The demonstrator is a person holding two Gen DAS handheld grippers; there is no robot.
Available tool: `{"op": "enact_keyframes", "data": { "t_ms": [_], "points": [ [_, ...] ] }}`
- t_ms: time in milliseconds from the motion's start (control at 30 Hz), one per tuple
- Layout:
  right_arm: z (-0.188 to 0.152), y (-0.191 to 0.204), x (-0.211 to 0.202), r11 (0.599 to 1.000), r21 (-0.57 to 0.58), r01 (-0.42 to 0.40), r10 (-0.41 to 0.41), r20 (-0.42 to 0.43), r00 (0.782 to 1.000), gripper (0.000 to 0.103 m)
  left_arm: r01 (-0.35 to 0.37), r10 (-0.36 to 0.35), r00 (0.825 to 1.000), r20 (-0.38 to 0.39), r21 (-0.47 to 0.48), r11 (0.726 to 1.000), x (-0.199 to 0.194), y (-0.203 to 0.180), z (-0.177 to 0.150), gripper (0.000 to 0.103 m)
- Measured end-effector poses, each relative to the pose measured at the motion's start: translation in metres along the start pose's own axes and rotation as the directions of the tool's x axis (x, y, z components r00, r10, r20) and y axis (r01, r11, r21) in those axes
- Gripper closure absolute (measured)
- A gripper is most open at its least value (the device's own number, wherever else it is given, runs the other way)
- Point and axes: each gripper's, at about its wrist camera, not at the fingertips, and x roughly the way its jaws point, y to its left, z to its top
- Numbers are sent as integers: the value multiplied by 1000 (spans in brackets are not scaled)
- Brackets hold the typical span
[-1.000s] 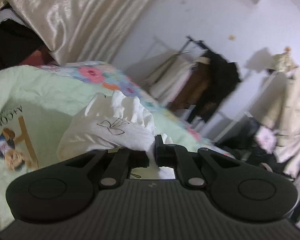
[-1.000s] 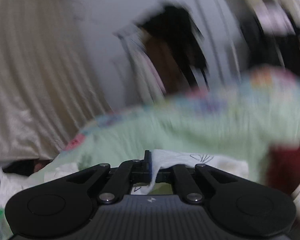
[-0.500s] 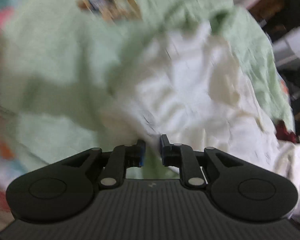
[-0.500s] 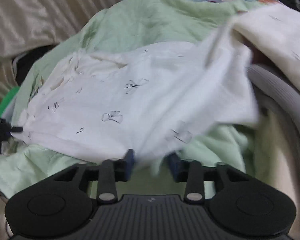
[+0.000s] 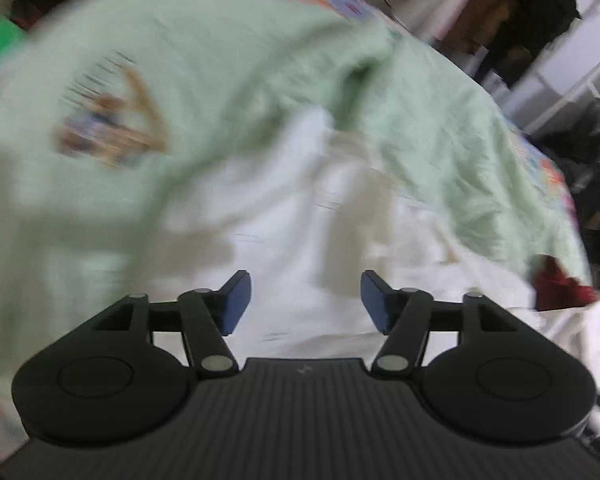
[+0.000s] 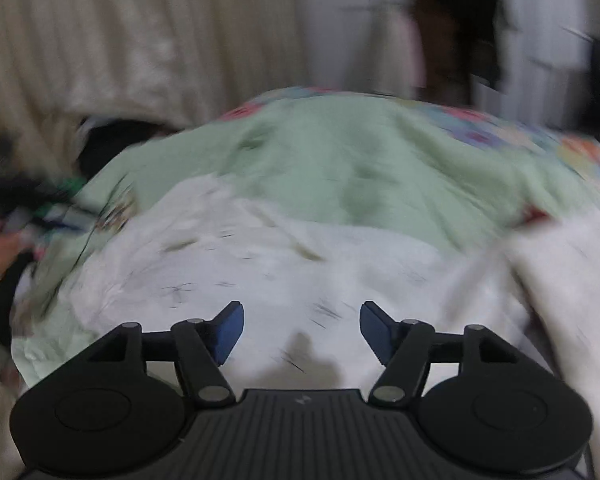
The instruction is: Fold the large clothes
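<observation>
The left gripper (image 5: 305,300) has just been opening, its blue-padded fingers (image 5: 234,300) now spread apart with nothing between them. Beyond and below the pads lies the white garment (image 5: 300,216), filling the lower middle of the left wrist view. It is thin, pale cloth, crumpled into soft folds, with small dark line-drawn marks scattered over it; motion blur hides what the marks depict.

The right gripper (image 6: 302,332) has likewise just been opening, and its fingers (image 6: 230,330) stand released, clear of the cloth. In the right wrist view the same white garment (image 6: 284,264) spreads across the centre and lower part of the frame, wrinkled, with a thicker folded edge running down the right side.

The garment rests on a light green blanket (image 5: 228,60), which carries a blurred cartoon print (image 5: 112,128) at the centre left of the left view. A floral bedcover (image 6: 540,136) shows along the blanket's far edge. Beige curtains (image 6: 120,32) fill the upper left of the right view, and dark hanging clothes (image 6: 456,28) the upper right.
</observation>
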Motion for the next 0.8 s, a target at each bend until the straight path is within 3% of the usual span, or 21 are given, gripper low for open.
{"op": "enact_keyframes", "data": {
  "t_ms": [33, 167, 233, 267, 300, 367, 500, 533, 633, 733, 800],
  "points": [
    [5, 6, 8, 1000, -26, 1, -1, -6, 1000, 37, 27, -28, 999, -27, -24, 999, 18, -5, 6, 39],
    [24, 25, 45, 994, -110, -18, 19, 8, 1000, 37, -16, 8, 998, -69, -106, 994, 76, -15, 32, 35],
    [33, 35, 61, 982, -174, -76, 80, 18, 997, 37, 28, -30, 999, -32, -79, 996, 87, -18, 34, 40],
    [38, 42, 70, 973, -207, -103, 110, 19, 994, 37, 49, -49, 999, -9, -50, 998, 90, -21, 34, 81],
    [44, 51, 82, 963, -239, -124, 130, 13, 991, 36, 42, -42, 999, 1, -12, 999, 89, -27, 34, 103],
    [54, 69, 109, 939, -305, -160, 157, -35, 987, 33, 23, -23, 999, 36, 20, 1000, 83, -30, 33, 103],
    [71, 101, 173, 893, -410, -189, 140, -145, 979, 34, 56, -60, 992, 110, 42, 998, 66, -25, 30, 103],
    [74, 105, 183, 890, -413, -194, 139, -159, 977, 41, 66, -72, 987, 147, 49, 997, 57, -22, 29, 103],
    [94, 110, 220, 899, -374, -228, 163, -198, 967, 100, 65, -78, 958, 277, 57, 996, 32, -17, 32, 103],
    [129, 102, 223, 931, -267, -250, 227, -115, 967, 100, 61, -78, 896, 436, 52, 997, 4, -18, 50, 103],
    [147, 103, 213, 919, -289, -268, 272, -27, 962, 100, 17, -44, 858, 511, 58, 998, -11, -24, 58, 103]
  ]
}}
